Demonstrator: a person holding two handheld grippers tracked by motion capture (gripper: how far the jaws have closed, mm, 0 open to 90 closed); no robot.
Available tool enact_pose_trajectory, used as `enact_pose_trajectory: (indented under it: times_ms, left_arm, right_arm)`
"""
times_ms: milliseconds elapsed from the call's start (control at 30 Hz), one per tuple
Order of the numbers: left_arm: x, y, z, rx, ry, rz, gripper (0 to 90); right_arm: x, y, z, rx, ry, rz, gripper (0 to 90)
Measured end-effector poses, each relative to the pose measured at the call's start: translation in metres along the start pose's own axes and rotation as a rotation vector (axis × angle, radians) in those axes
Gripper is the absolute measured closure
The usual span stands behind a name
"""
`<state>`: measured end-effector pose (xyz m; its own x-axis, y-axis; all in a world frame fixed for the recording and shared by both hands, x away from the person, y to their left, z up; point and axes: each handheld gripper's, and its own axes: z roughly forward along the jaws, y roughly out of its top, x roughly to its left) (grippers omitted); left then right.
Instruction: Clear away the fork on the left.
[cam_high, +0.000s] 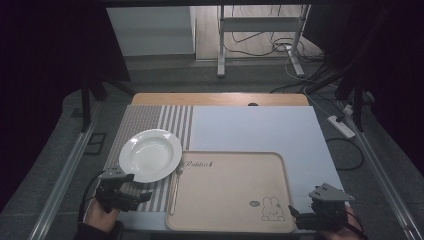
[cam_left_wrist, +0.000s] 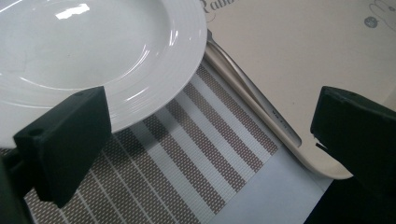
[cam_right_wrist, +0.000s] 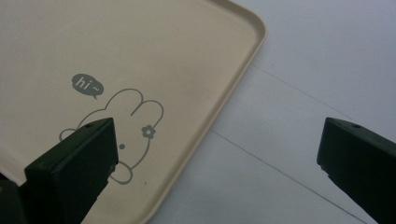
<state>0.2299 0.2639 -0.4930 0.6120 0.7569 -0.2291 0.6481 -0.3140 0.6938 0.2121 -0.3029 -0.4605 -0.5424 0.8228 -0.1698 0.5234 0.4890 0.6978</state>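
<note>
On the counter's striped placemat (cam_high: 150, 125), white plate (cam_high: 150, 155) bare inside, beige rabbit tray (cam_high: 230, 190) just beside it, slim utensil (cam_high: 176, 187) along the tray's left edge, left tool (cam_high: 131, 196) jaws apart near the plate, right tool (cam_high: 298, 216) jaws apart at the tray's corner, cables on the grey floor (cam_high: 260, 75) beyond.

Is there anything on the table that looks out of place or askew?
One small thing: the spoon lies in the gap between the striped placemat and the beige tray, tight against the tray's edge. The white plate looks clean and undamaged, and nothing is spilled.
</note>
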Motion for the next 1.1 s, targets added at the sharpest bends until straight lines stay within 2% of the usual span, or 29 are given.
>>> enact_pose_trajectory:
  times_ms: [200, 833, 1100]
  left_arm:
    - [0.001, -0.005, -0.007, -0.013, 0.026, -0.005, 0.0]
    - [0.0, -0.017, -0.021, -0.039, 0.047, -0.012, 0.0]
    - [0.0, -0.016, -0.02, -0.031, 0.049, -0.01, 0.0]
  right_arm:
    - [0.0, 0.0, 0.0, 0.0, 0.002, 0.001, 0.0]
    - [0.0, 0.0, 0.0, 0.001, 0.002, 0.008, 0.0]
    - [-0.001, 0.0, 0.0, 0.007, 0.002, 0.008, 0.0]
